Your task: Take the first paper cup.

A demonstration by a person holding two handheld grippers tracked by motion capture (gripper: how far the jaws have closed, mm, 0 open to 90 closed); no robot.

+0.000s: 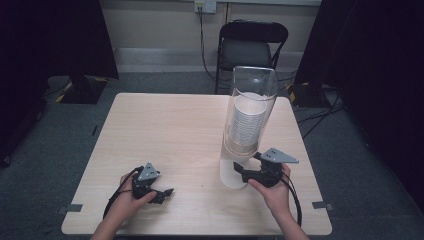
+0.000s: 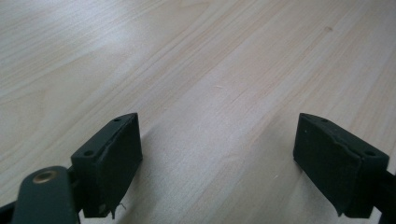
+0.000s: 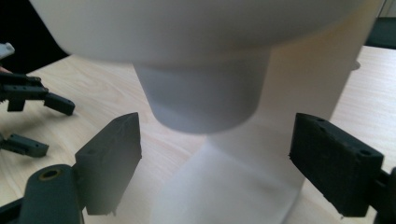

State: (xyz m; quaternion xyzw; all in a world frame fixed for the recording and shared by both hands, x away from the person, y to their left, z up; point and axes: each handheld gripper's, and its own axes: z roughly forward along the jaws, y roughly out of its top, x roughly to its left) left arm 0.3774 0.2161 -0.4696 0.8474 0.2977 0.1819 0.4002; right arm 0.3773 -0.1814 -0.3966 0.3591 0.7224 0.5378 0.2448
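Tall clear-plastic cup dispenser [image 1: 248, 125] at about 3 o'clock on the pale wood-grain table [image 1: 165, 130], smooth cylindrical tube on a white moulded base, stack of ribbed white paper cups [image 1: 247, 122] nested inside. Bottom cup [image 3: 201, 100] poking out below the tube in the right gripper view, matte white, tapered and round, hanging above the base.

Right gripper [image 1: 248, 167] at 4 o'clock, just beside the dispenser's foot, blocky black jaws spread wide either side of the bottom cup without touching it, grey triangular plate on top.

Left gripper [image 1: 165, 192] near 7 o'clock, well apart from the dispenser, low over bare tabletop, flat-faced black jaws wide apart with nothing between them.

Black padded chair [image 1: 251, 42] beyond the table at 12 o'clock
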